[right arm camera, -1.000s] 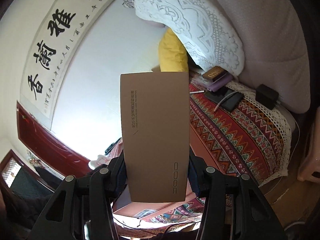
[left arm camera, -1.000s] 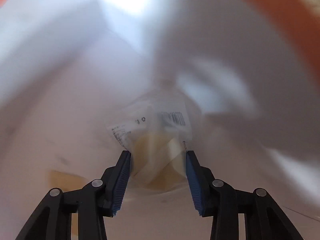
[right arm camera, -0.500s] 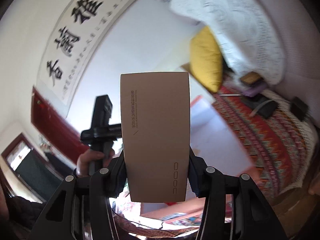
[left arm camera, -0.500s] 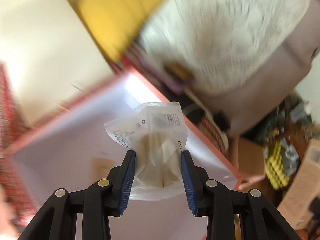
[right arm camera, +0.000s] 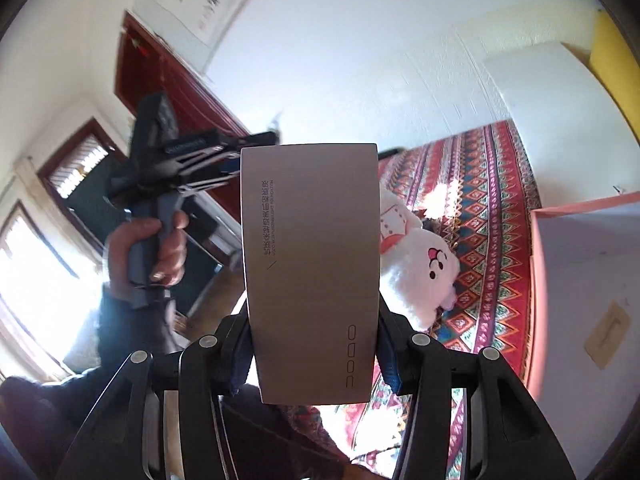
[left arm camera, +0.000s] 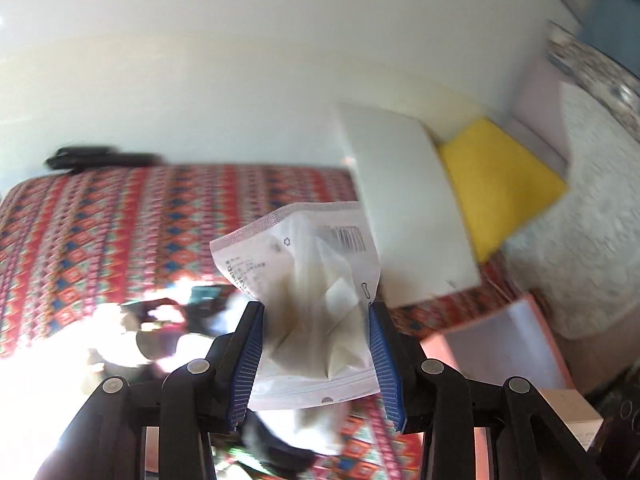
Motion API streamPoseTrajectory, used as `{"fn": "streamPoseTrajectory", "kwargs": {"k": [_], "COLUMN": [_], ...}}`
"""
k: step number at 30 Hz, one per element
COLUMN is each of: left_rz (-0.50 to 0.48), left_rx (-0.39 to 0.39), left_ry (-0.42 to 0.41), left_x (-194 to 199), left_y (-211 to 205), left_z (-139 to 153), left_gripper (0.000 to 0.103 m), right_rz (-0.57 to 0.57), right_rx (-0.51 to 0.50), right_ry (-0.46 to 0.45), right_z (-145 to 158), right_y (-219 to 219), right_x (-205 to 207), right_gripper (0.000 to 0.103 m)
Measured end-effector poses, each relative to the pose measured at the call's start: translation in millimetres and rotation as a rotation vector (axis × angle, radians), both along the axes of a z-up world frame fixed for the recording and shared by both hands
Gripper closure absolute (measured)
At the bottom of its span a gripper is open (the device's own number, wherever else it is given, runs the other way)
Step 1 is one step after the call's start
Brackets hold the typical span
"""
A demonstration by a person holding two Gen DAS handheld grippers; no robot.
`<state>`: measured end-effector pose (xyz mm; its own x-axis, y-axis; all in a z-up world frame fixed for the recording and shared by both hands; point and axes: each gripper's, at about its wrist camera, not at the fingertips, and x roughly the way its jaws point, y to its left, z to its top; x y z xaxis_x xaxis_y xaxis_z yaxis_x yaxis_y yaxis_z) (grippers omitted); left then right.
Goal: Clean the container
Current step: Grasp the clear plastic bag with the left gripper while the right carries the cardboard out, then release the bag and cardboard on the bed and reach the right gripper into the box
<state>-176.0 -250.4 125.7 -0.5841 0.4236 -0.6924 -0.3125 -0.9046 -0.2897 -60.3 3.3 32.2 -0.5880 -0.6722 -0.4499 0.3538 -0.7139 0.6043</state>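
My left gripper (left arm camera: 316, 344) is shut on a clear plastic pouch (left arm camera: 308, 280) with a barcode and beige contents, held above the patterned bed cover. The pink-rimmed container (left arm camera: 508, 344) with a white inside lies low at the right, apart from the pouch. In the right wrist view my right gripper (right arm camera: 312, 344) is shut on a flat brown box (right arm camera: 310, 268) with printed text, held upright. The same container (right arm camera: 580, 280) lies at the right edge with a beige patch on its floor. A hand (right arm camera: 160, 248) holds the left gripper's handle at left.
A red patterned cover (left arm camera: 120, 232) spreads over the bed. A white lid (left arm camera: 404, 208) leans by a yellow cushion (left arm camera: 500, 184) and a white lace pillow (left arm camera: 580, 240). A white plush toy (right arm camera: 420, 268) lies on the cover. Dark door and windows stand at left.
My left gripper has lifted the pouch out of the container and swung left over the bed. The right gripper has turned left too, still gripping the brown box.
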Motion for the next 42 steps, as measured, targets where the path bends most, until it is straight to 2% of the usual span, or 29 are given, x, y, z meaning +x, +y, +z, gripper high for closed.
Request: {"fn": "streamPoseTrajectory", "kwargs": {"k": [2,3,4,5,6,10,11,14,15,16,17,18,20,24,26,28,29,31,32,33,34,35,36,37,38,39,42], "left_rz": [0.057,0.084,0.111,0.15,0.18,0.131,0.119,0.045,0.015,-0.014,-0.044,-0.09,-0.191,-0.329,-0.356,-0.373,-0.381,-0.388,-0.387,-0.386,-0.383,-0.379,-0.377,-0.374,-0.372,-0.374,-0.382], "left_rx": [-0.006,-0.014,-0.024,-0.046,-0.064,-0.106,-0.117,-0.147,-0.152,-0.158,-0.164,-0.157,-0.145,-0.199,-0.233,-0.247,-0.248,-0.256,-0.263,-0.269,-0.272,-0.27,-0.266,-0.263,-0.26,-0.261,-0.267], "left_ry": [-0.014,-0.018,-0.029,-0.039,-0.041,-0.003,0.006,0.018,0.019,0.02,0.021,0.011,-0.031,-0.104,-0.116,-0.134,-0.147,-0.164,-0.168,-0.172,-0.177,-0.183,-0.184,-0.184,-0.184,-0.178,-0.16], "left_x": [-24,-36,-43,-51,-55,-43,-40,-26,-17,-9,0,4,13,39,48,52,52,52,52,52,50,49,49,49,49,50,55], "left_y": [-24,-33,-39,-46,-52,-46,-45,-26,-11,4,19,37,73,130,150,167,174,186,190,194,197,198,198,199,200,200,199], "left_z": [-13,-20,-28,-34,-39,-43,-44,-46,-46,-46,-46,-53,-71,-102,-113,-121,-124,-130,-132,-135,-137,-138,-137,-136,-136,-134,-129], "left_gripper": [0.049,0.045,0.033,0.023,0.023,0.014,0.013,0.013,0.013,0.013,0.013,0.013,0.013,0.013,0.013,0.013,0.013,0.013,0.013,0.013,0.013,0.013,0.013,0.013,0.013,0.013,0.013], "right_rz": [-0.09,-0.132,-0.175,-0.202,-0.228,-0.194,-0.203,-0.279,-0.291,-0.267,-0.239,-0.161,0.054,0.488,0.594,0.696,0.746,0.688,0.655,0.622,0.589,0.556,0.468,0.373,0.296,0.222,0.141], "right_rx": [0.044,0.09,0.138,0.173,0.207,0.133,0.158,0.411,0.478,0.498,0.513,0.519,0.504,0.571,0.573,0.573,0.572,0.596,0.608,0.619,0.631,0.642,0.73,0.823,0.814,0.794,0.679], "right_ry": [-0.005,-0.008,-0.01,-0.013,-0.017,0.009,0.003,-0.117,-0.193,-0.282,-0.371,-0.453,-0.574,-0.718,-0.71,-0.697,-0.69,-0.696,-0.7,-0.704,-0.707,-0.711,-0.678,-0.64,-0.654,-0.672,-0.653], "right_z": [-4,-4,-4,-3,-1,16,17,-5,-23,-45,-68,-93,-139,-202,-208,-212,-214,-221,-224,-228,-231,-235,-233,-230,-230,-230,-215], "right_y": [-5,-5,-4,-1,2,48,66,117,135,148,161,165,155,113,97,80,72,75,77,79,81,82,95,108,129,151,187], "right_x": [-26,-38,-50,-57,-62,-42,-34,-21,-23,-25,-27,-27,-21,9,16,22,25,17,12,7,3,-2,-10,-17,-25,-32,-17], "right_gripper": [0.049,0.046,0.027,0.018,0.011,0.012,0.012,0.022,0.033,0.043,0.045,0.046,0.046,0.046,0.043,0.032,0.032,0.027,0.027,0.036,0.039,0.049,0.073,0.081,0.087,0.086,0.086]}}
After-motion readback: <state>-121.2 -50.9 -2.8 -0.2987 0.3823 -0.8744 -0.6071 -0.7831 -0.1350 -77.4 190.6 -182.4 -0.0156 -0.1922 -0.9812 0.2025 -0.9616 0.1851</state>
